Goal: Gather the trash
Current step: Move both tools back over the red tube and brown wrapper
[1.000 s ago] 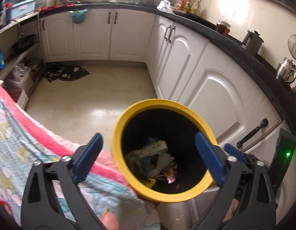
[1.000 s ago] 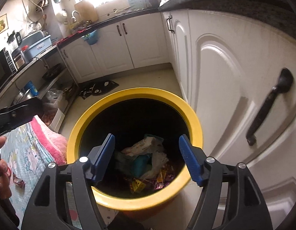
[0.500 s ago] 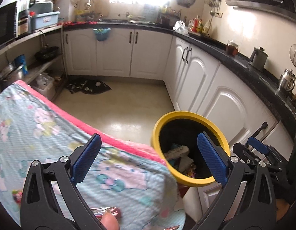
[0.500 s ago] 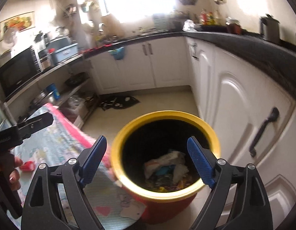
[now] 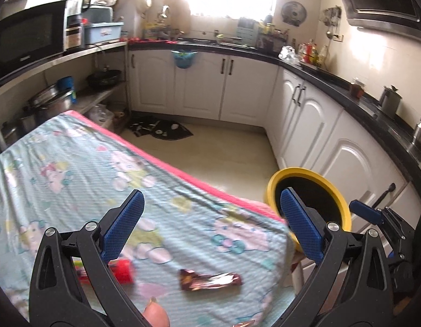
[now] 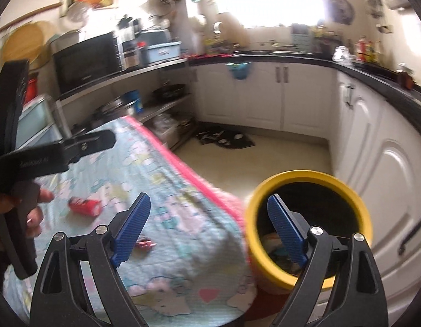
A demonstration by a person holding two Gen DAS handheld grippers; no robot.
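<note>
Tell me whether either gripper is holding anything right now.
Nothing is held: the left gripper and right gripper both stand open and empty above the patterned tablecloth.

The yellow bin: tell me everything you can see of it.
The bin is round, with a thick, smooth yellow rim that looks like plastic and a dark inside. It stands upright and open-topped, no lid on it, on the floor between the corner of the cloth-covered table and the white cabinets. Below the rim its wall looks reddish. Crumpled wrappers lie at its bottom, partly hidden by one finger of the right tongs. Nothing grips it; whether the cloth touches it is unclear.
</note>
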